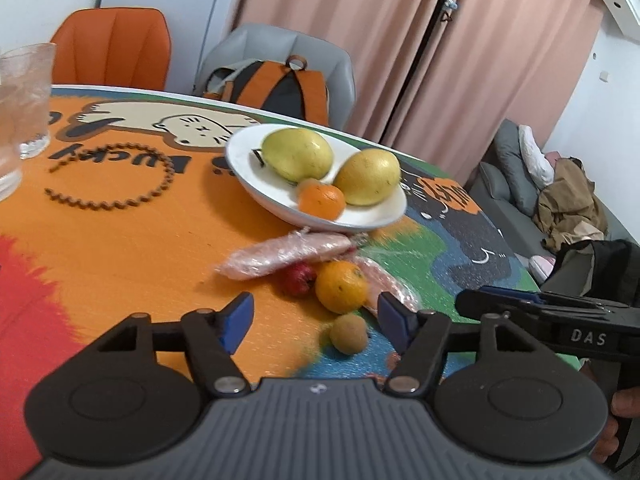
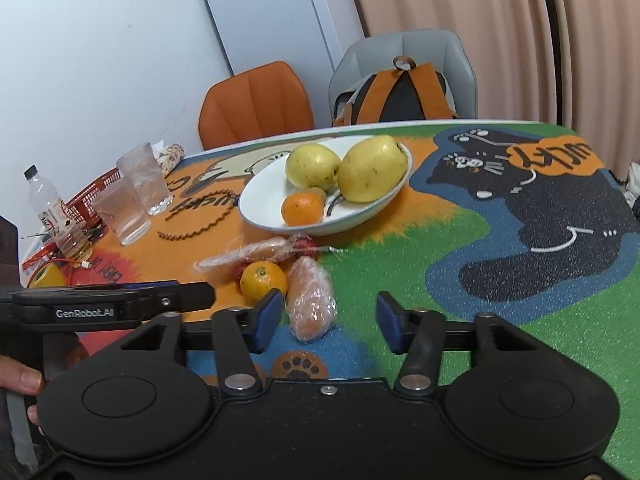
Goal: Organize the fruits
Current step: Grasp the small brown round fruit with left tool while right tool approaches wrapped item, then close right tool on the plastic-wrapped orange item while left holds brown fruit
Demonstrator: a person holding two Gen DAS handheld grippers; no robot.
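Observation:
A white plate [image 1: 380, 208] [image 2: 268, 196] holds two yellow pears [image 1: 298, 154] [image 2: 374, 168] and a small orange [image 1: 322, 200] [image 2: 303, 209]. In front of it lie a loose orange [image 1: 341, 286] [image 2: 263, 280], a red fruit [image 1: 298, 278], a brown round fruit [image 1: 349, 334] and two plastic-wrapped items [image 1: 284, 254] [image 2: 312, 304]. My left gripper [image 1: 316, 316] is open, with the loose orange and brown fruit ahead between its fingers, untouched. My right gripper [image 2: 328, 314] is open around the nearer wrapped item, its pads not pressing on it.
Two glasses [image 2: 140, 184], a bottle [image 2: 52, 212] and a red basket [image 2: 92, 196] stand at the table's left. A bead chain [image 1: 120, 200] lies on the mat. An orange chair [image 2: 256, 104] and a grey chair with a backpack [image 2: 400, 92] stand behind.

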